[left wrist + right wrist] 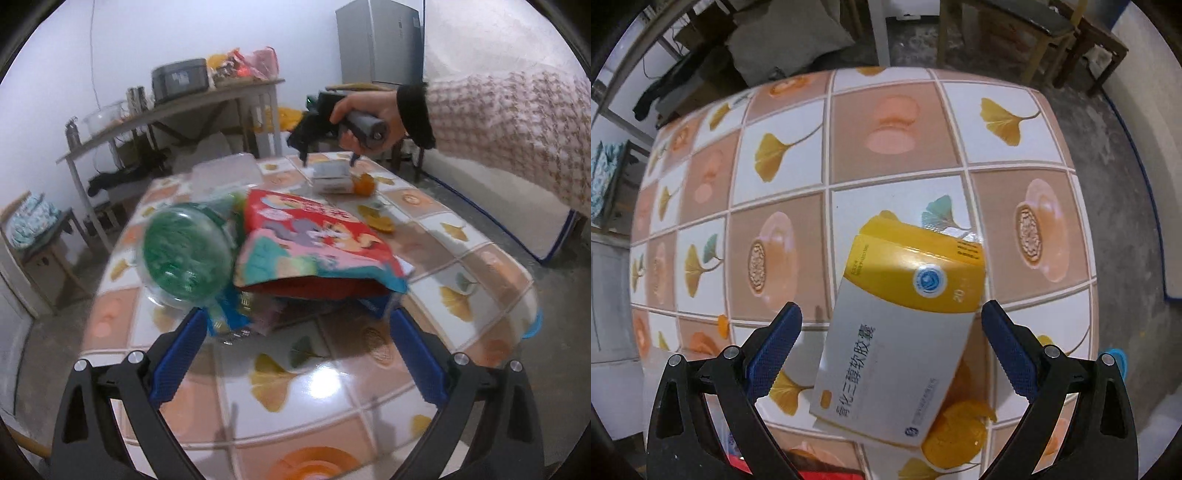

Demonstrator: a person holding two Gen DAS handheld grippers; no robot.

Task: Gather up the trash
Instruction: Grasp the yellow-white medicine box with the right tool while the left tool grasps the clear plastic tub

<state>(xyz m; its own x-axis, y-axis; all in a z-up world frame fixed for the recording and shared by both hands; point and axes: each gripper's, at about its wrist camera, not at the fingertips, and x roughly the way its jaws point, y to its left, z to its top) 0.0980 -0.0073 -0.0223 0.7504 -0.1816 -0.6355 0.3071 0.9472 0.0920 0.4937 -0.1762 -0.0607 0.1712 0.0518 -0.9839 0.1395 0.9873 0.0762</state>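
In the left wrist view my left gripper (pixel 295 325) is open just in front of a pile of trash: a red and pink snack bag (pixel 314 243), a clear bottle with a green inside (pixel 184 251) and small wrappers (pixel 236 317). My right gripper (pixel 327 158) hovers open over a white and yellow medicine box (pixel 332 177) at the far side. In the right wrist view my right gripper (pixel 890 325) is open with that box (pixel 897 332) between its fingers, not touching. An orange peel (pixel 956 432) lies under the box's near corner.
The round table (pixel 461 258) has a glossy tiled ginkgo-leaf cloth. A clear plastic box (pixel 225 175) stands behind the pile. Orange peel (pixel 364 184) and yellow scraps (pixel 376 219) lie beside the medicine box. A cluttered shelf (pixel 166 110) and a fridge (pixel 380 40) stand behind.
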